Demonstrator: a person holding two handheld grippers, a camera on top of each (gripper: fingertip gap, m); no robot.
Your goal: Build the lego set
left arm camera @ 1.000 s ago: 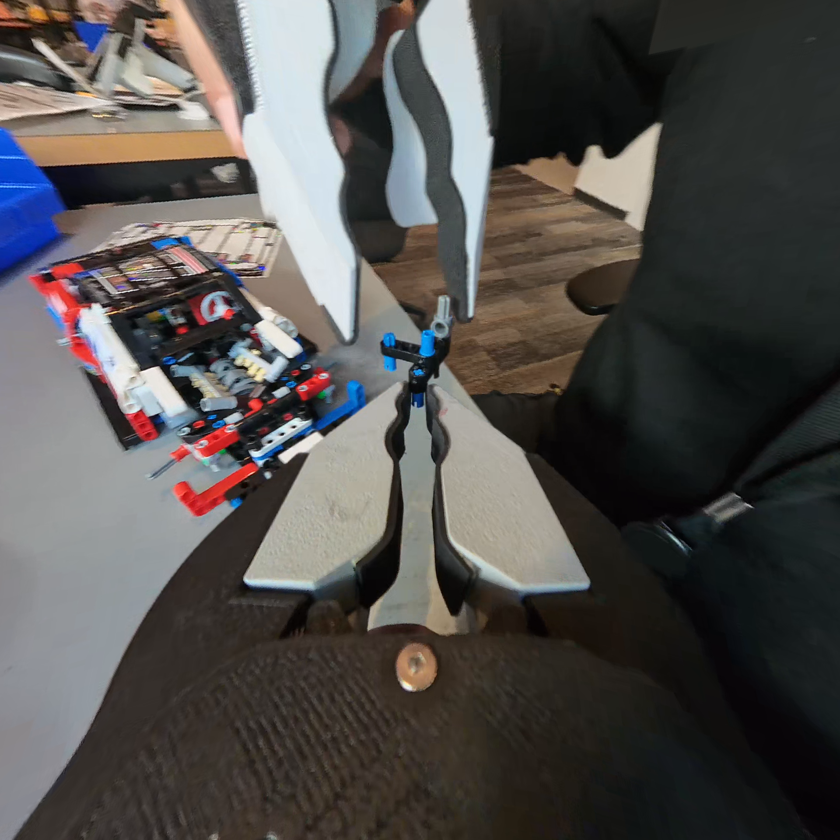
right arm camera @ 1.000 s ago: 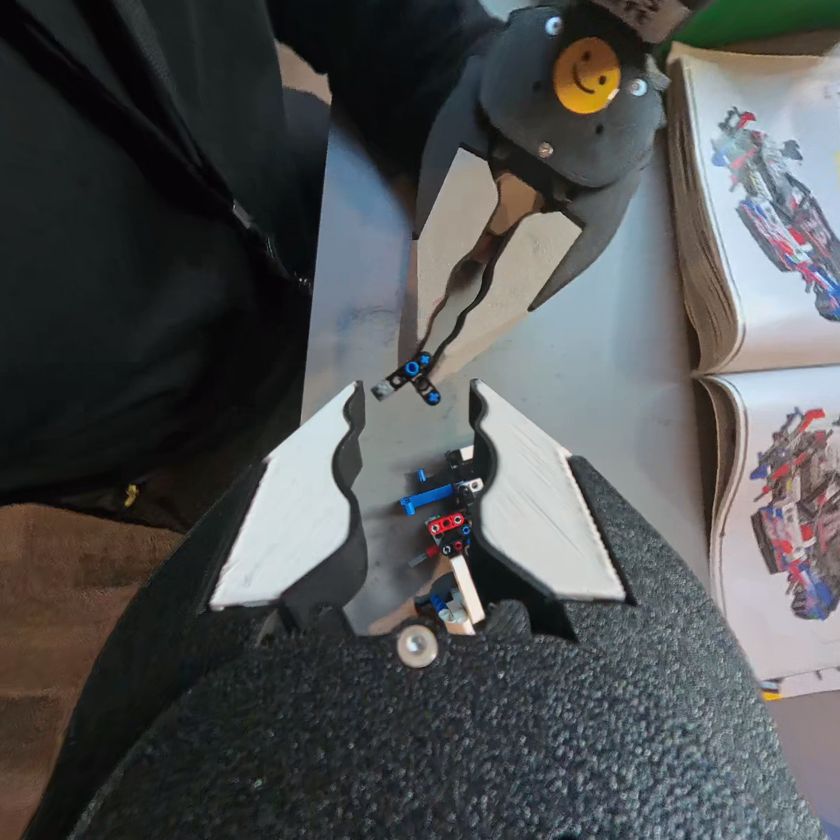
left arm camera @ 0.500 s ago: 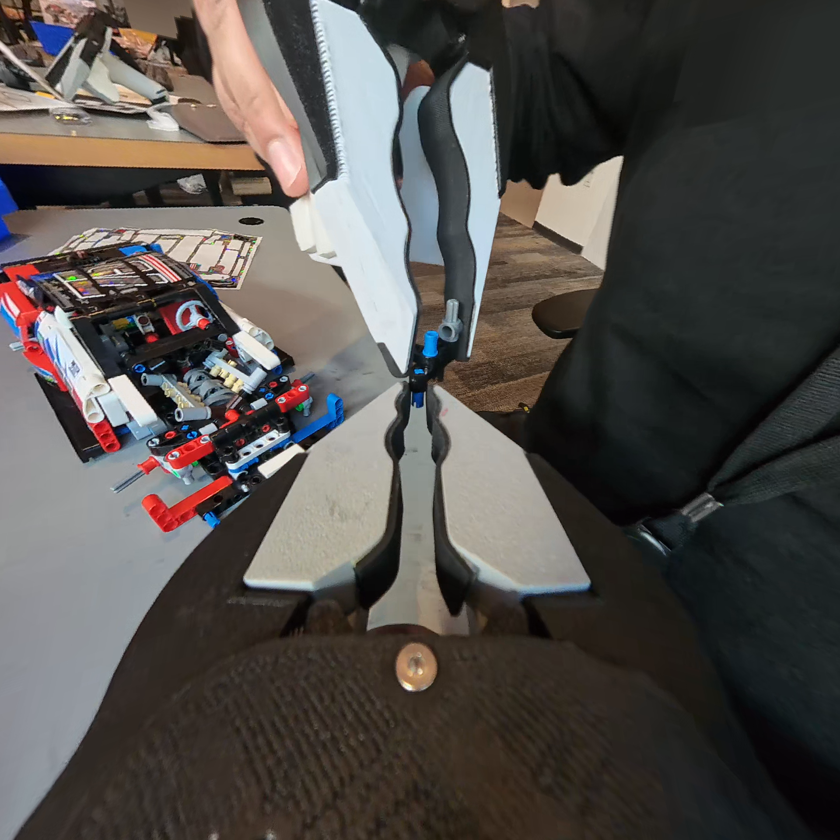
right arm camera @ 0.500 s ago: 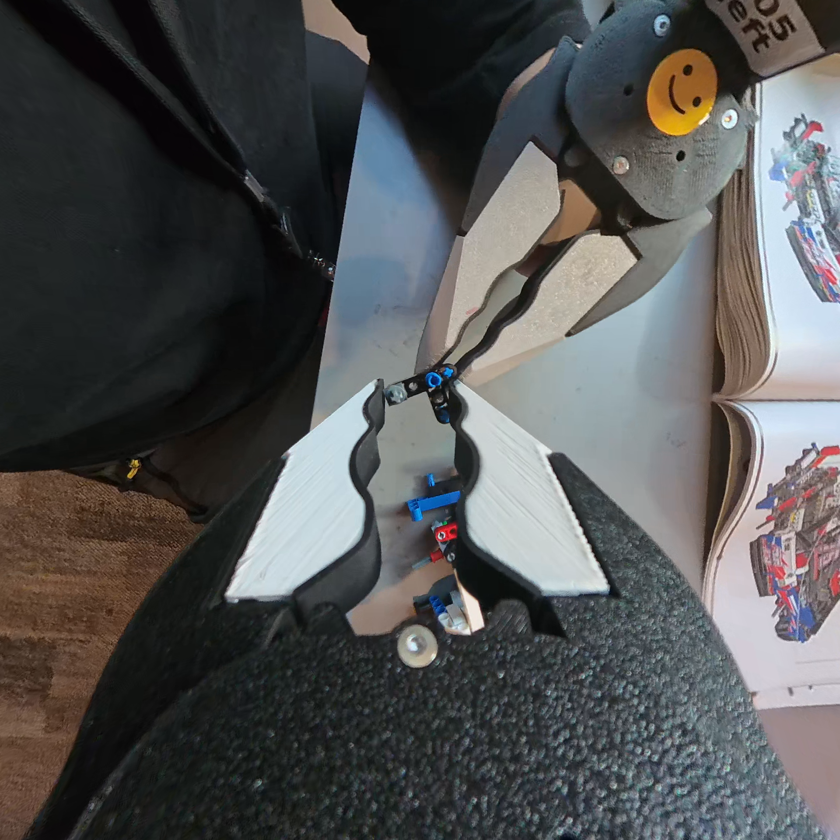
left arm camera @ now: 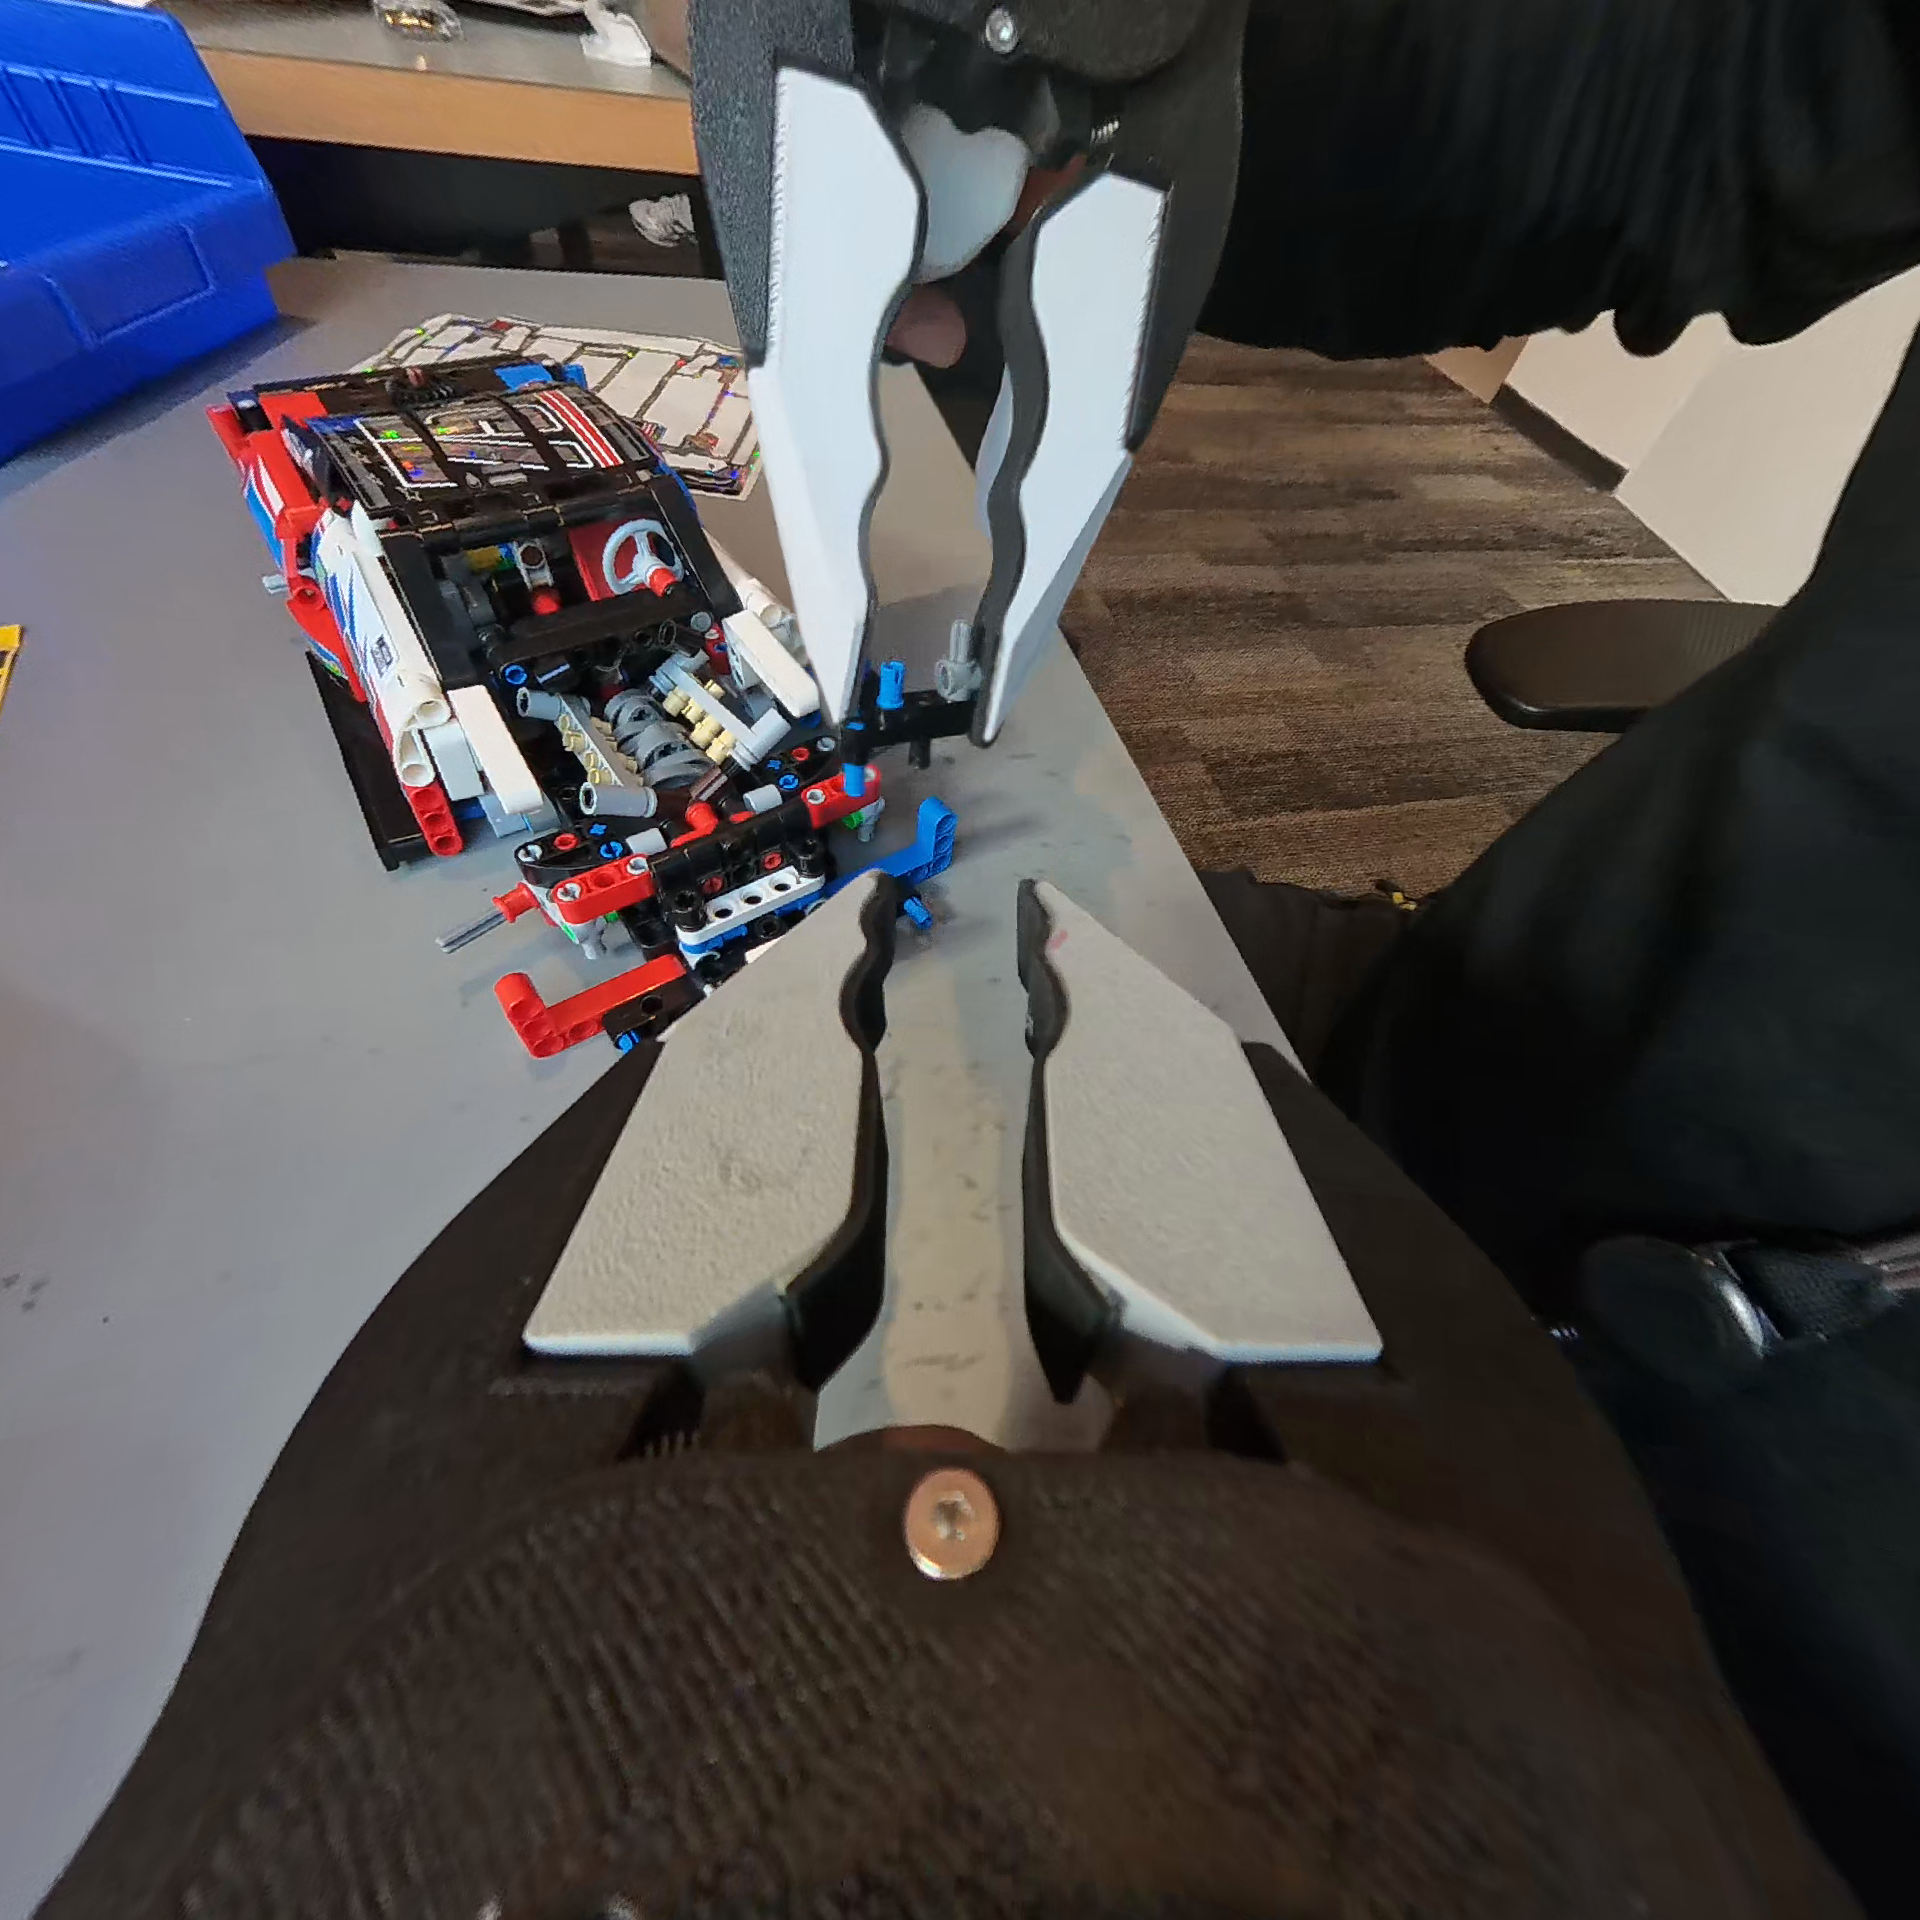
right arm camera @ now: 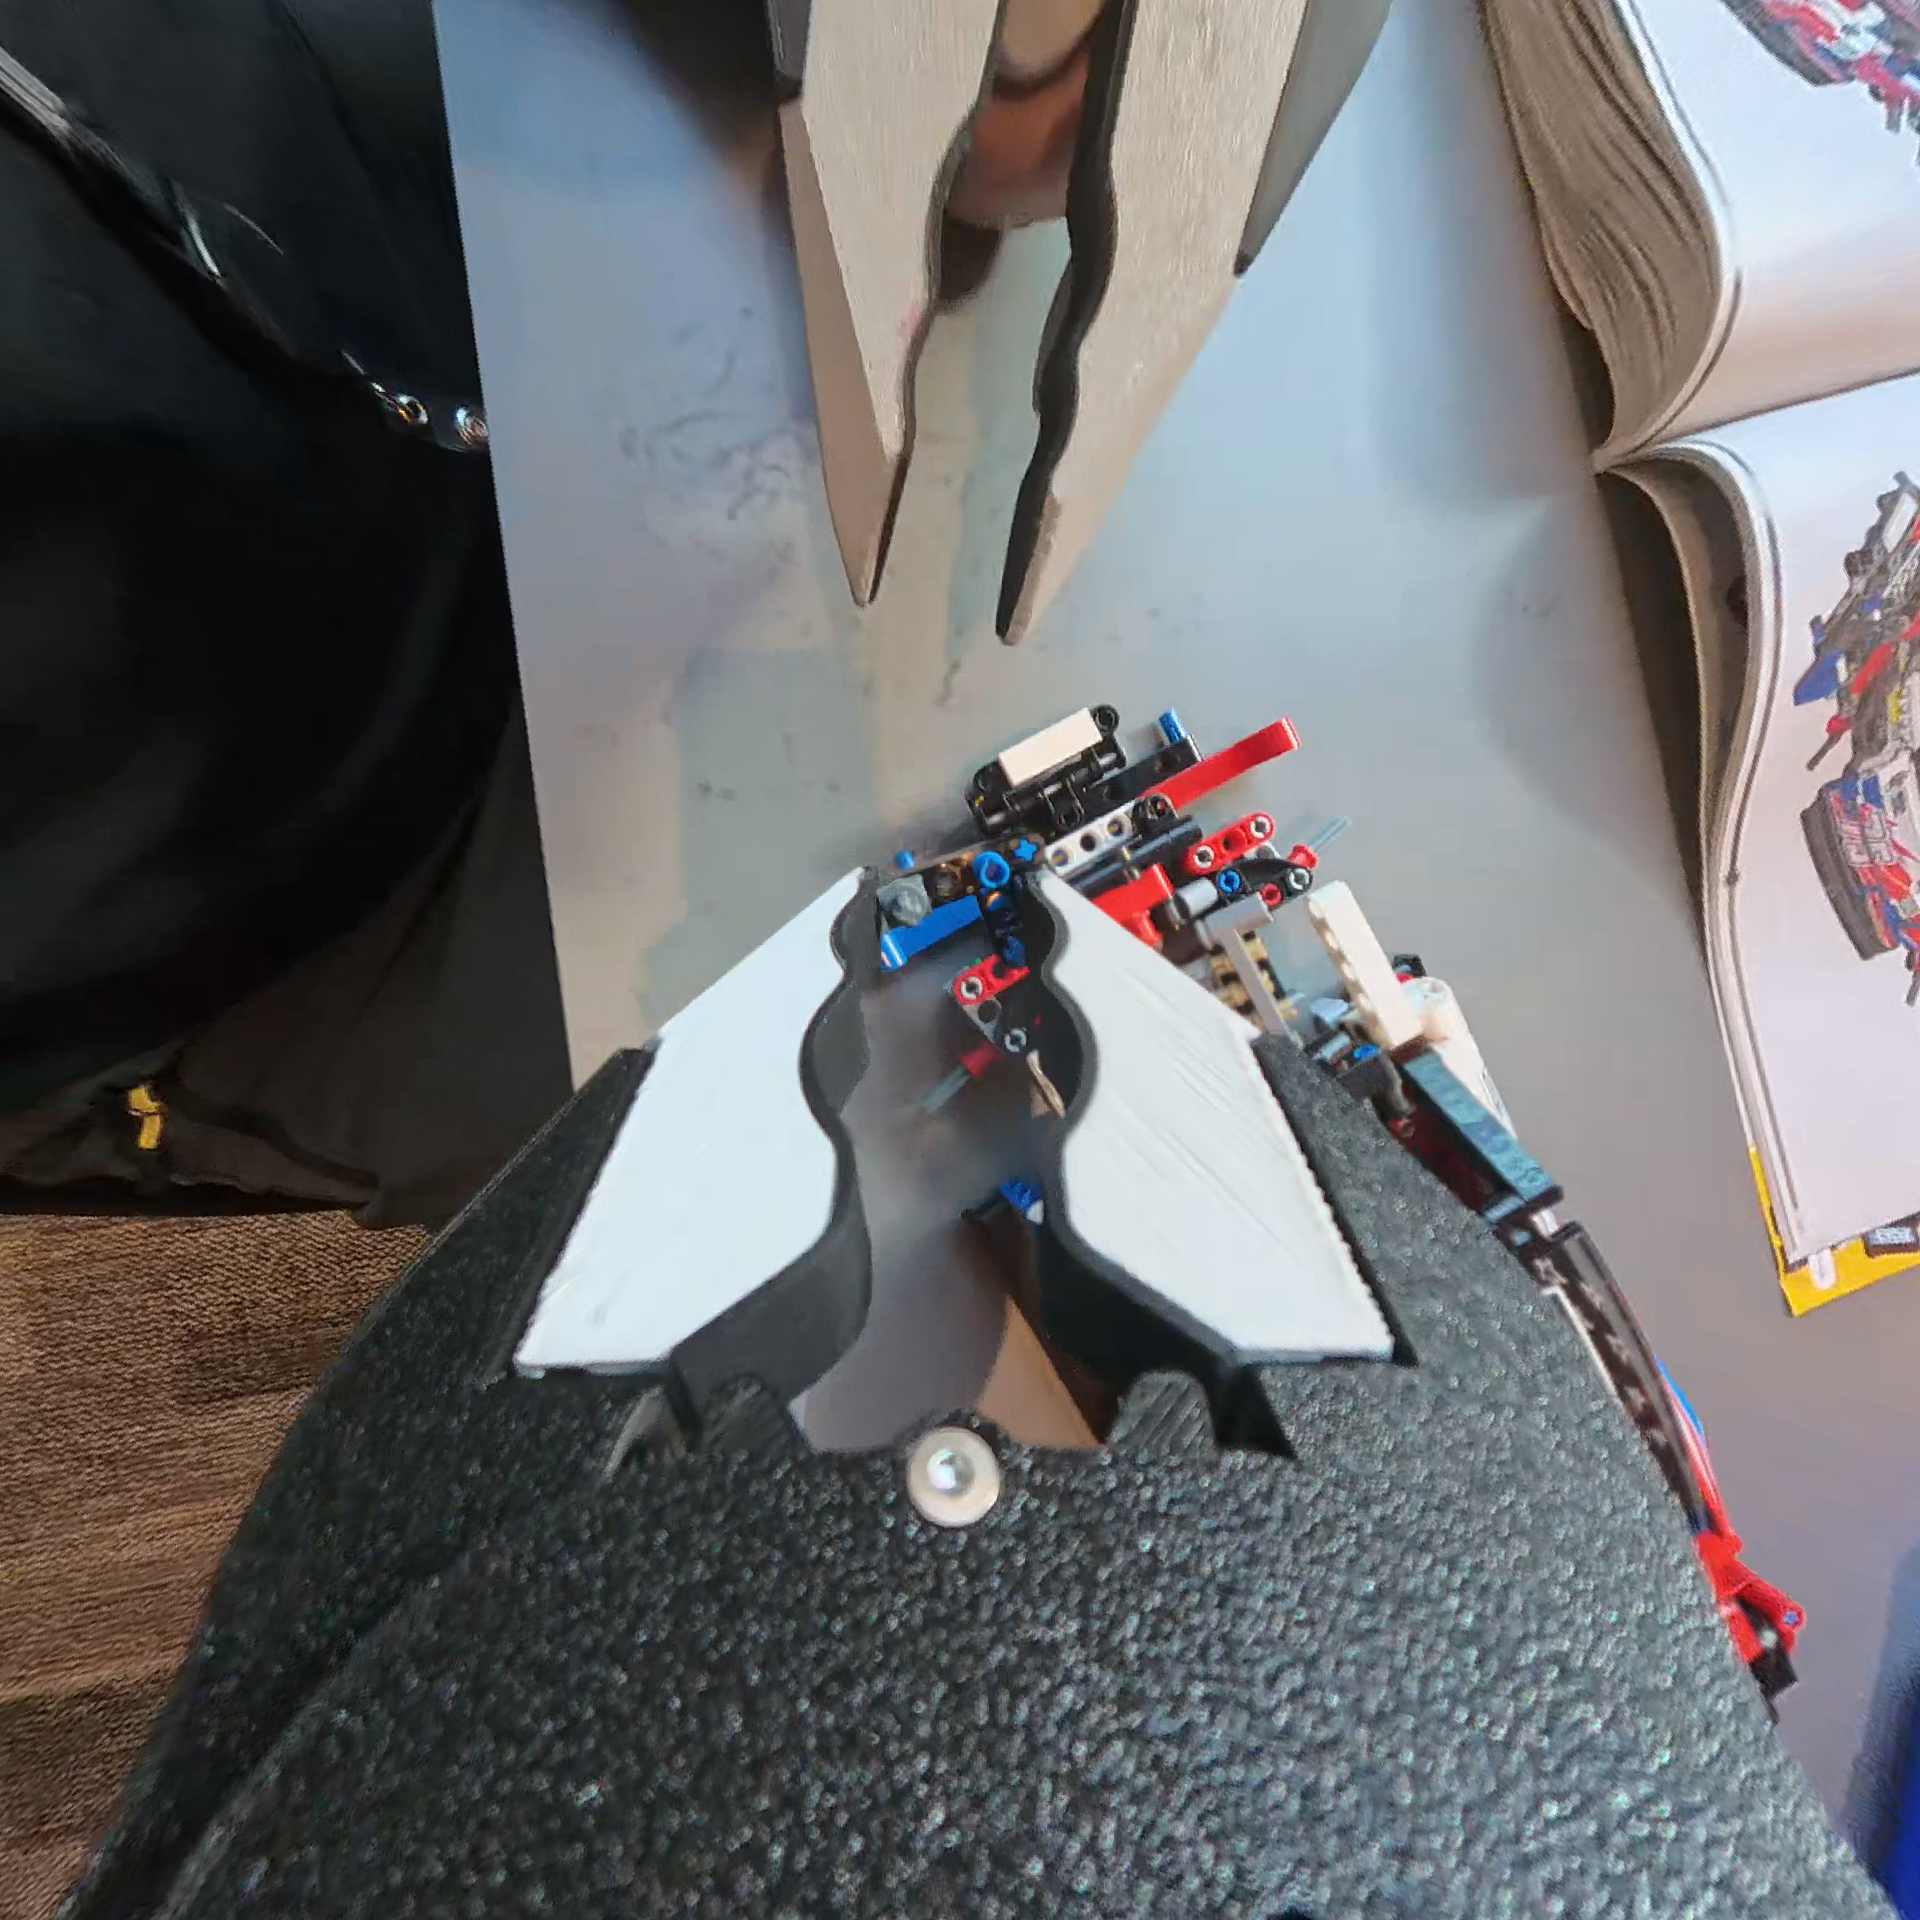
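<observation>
The right gripper (left arm camera: 914, 717) gripped a small black sub-assembly (left arm camera: 909, 715) with blue pins by its two ends, holding it just above the rear corner of the partly built lego car (left arm camera: 520, 623), which sat near the bench (left arm camera: 156, 1039) edge closest to the person. The left gripper (left arm camera: 951, 894) stood slightly parted and empty over bare bench. The piece looked light, stiff and tiny, liable to twist or pop free; a grip on the black beam, clear of the pins, seemed safest.
</observation>
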